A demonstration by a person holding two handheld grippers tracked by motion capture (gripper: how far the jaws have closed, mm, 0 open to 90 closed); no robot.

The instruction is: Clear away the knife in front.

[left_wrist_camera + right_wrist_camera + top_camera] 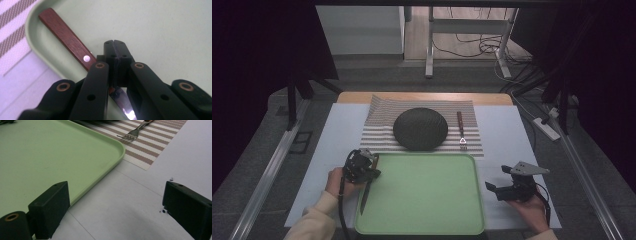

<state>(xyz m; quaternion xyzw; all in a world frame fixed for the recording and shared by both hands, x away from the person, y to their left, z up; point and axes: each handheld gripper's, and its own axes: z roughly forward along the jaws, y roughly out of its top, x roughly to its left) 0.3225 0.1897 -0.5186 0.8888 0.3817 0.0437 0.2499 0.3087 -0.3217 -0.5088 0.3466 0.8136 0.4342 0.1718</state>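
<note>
A knife with a brown wooden handle [67, 38] and a steel blade [364, 196] lies along the left edge of the green tray [427, 195]. My left gripper [362, 167] is shut on the knife where handle meets blade. In the left gripper view its jaws [115, 50] are pressed together over the knife, above the tray [162, 30]. My right gripper [499, 179] is open just right of the tray, low over the white table. In the right gripper view nothing lies between its jaws [117, 200], and the tray corner [117, 147] is at the left.
A black round plate [420, 128] sits on a striped placemat [379, 115] behind the tray. A fork [460, 131] with a wooden handle lies on the mat to the plate's right, also seen as fork tines [130, 135]. White table surface [507, 130] surrounds the mat.
</note>
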